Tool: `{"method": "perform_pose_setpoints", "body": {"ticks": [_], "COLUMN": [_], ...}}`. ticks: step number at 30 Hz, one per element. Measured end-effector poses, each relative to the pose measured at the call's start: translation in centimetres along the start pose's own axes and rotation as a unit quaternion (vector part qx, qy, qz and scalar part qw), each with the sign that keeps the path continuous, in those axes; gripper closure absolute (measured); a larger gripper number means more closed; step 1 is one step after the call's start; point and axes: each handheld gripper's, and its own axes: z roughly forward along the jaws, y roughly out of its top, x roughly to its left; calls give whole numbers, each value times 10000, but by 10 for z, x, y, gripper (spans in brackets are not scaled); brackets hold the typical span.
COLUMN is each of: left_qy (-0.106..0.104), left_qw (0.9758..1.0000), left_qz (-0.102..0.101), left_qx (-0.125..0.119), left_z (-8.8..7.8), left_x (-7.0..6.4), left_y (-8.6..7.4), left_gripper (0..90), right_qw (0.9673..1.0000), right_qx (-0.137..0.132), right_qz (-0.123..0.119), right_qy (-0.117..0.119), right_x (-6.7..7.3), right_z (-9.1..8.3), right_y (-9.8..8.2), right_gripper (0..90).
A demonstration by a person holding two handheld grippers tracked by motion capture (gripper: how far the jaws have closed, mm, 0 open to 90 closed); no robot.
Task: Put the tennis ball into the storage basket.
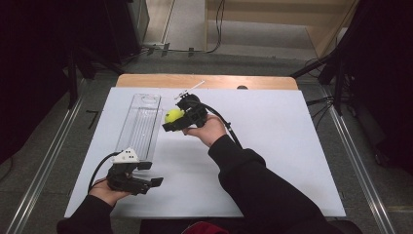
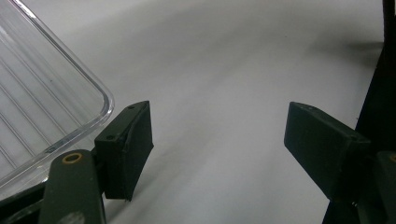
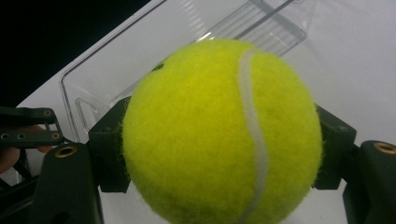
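Note:
A yellow-green tennis ball [image 1: 173, 115] [image 3: 219, 133] is clamped between the black jaws of my right gripper [image 1: 171, 120] [image 3: 219, 149], which is held above the white sheet beside the right edge of a clear plastic tray [image 1: 140, 124] [image 3: 187, 32]. The jaws press on both sides of the ball. My left gripper [image 1: 148, 174] [image 2: 219, 149] rests low near the table's front left, just below the tray's near end [image 2: 42, 93]. Its jaws stand wide apart with only bare white surface between them.
A white sheet [image 1: 272, 146] covers the table, with a wooden edge [image 1: 209, 81] at the back. The long ribbed tray lies left of centre. Floor rails and dark stands flank the table. The person's dark sleeve [image 1: 258, 185] crosses the front right.

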Motion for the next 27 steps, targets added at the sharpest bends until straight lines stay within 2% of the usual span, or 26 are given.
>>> {"method": "perform_pose_setpoints", "body": {"ticks": [27], "left_qy": [-16], "left_qw": [10000], "left_qz": [14], "left_qx": [-22], "left_z": [-1], "left_x": [0], "left_y": [0], "left_gripper": [244], "right_qw": [10000], "right_qx": [-77], "right_qz": [-35], "right_qy": [34], "right_x": [13], "right_z": [16], "right_y": [37], "right_gripper": [238]}}
